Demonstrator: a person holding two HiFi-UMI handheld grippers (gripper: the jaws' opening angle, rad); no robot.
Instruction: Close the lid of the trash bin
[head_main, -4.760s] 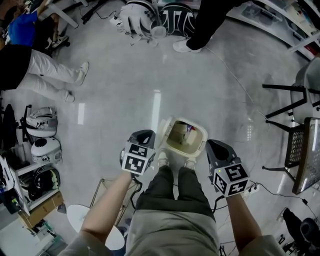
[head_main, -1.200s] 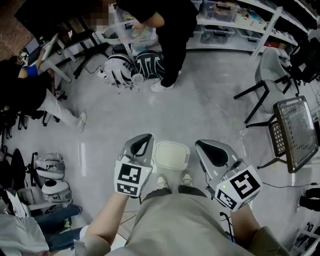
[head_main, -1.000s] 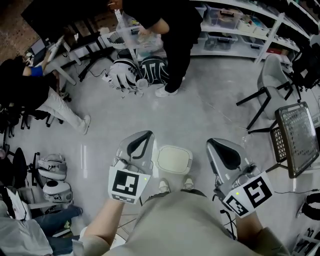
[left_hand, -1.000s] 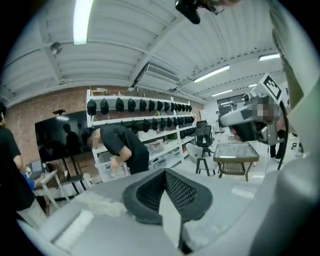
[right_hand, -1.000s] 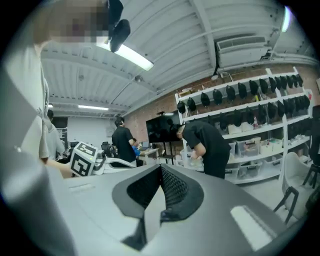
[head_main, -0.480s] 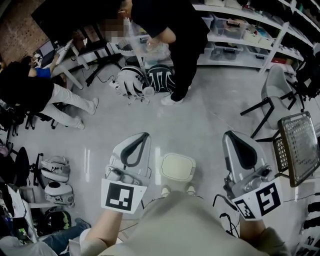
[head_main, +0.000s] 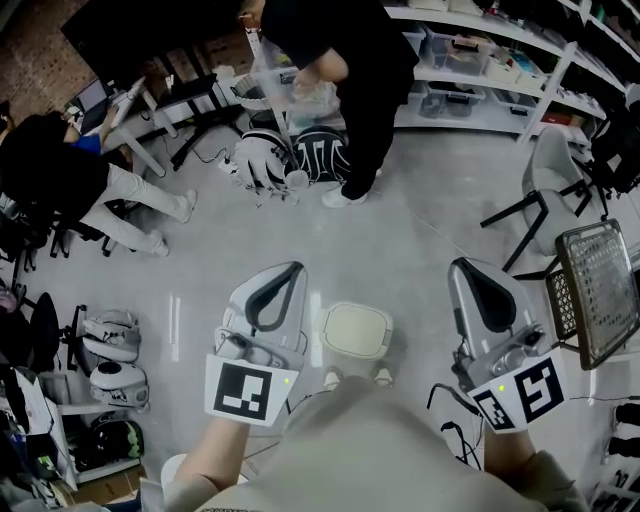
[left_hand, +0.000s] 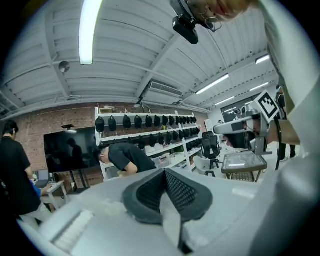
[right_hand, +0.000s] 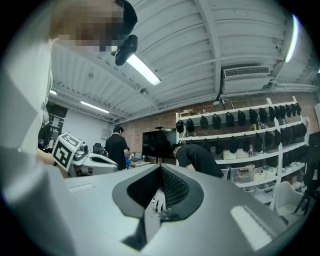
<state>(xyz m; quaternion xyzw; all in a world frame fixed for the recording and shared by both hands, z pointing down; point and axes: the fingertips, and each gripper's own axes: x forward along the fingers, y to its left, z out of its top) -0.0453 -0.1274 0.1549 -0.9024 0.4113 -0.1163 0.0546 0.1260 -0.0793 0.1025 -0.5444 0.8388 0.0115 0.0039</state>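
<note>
The small cream trash bin (head_main: 352, 330) stands on the grey floor just ahead of my shoes, and its lid lies flat and shut. My left gripper (head_main: 289, 269) hangs in the air to the left of the bin, jaws together and holding nothing. At the bin's right, my right gripper (head_main: 462, 266) is also shut and empty, well apart from it. Both gripper views point up at the ceiling and the shelves; there the left gripper (left_hand: 164, 171) and the right gripper (right_hand: 161, 168) show their dark pads pressed together. The bin is not in either gripper view.
A person in black (head_main: 345, 50) bends over a clear container beyond the bin. Helmets (head_main: 285, 160) lie on the floor near that person's feet. Another person (head_main: 60, 180) sits at the far left. A chair (head_main: 545, 185) and a mesh rack (head_main: 595, 285) stand at the right; more helmets (head_main: 100, 330) at the left.
The bin's lid, open 4.8 s ago, now lies shut. Both grippers have risen and spread apart from the bin. In the last half second almost nothing moved.
</note>
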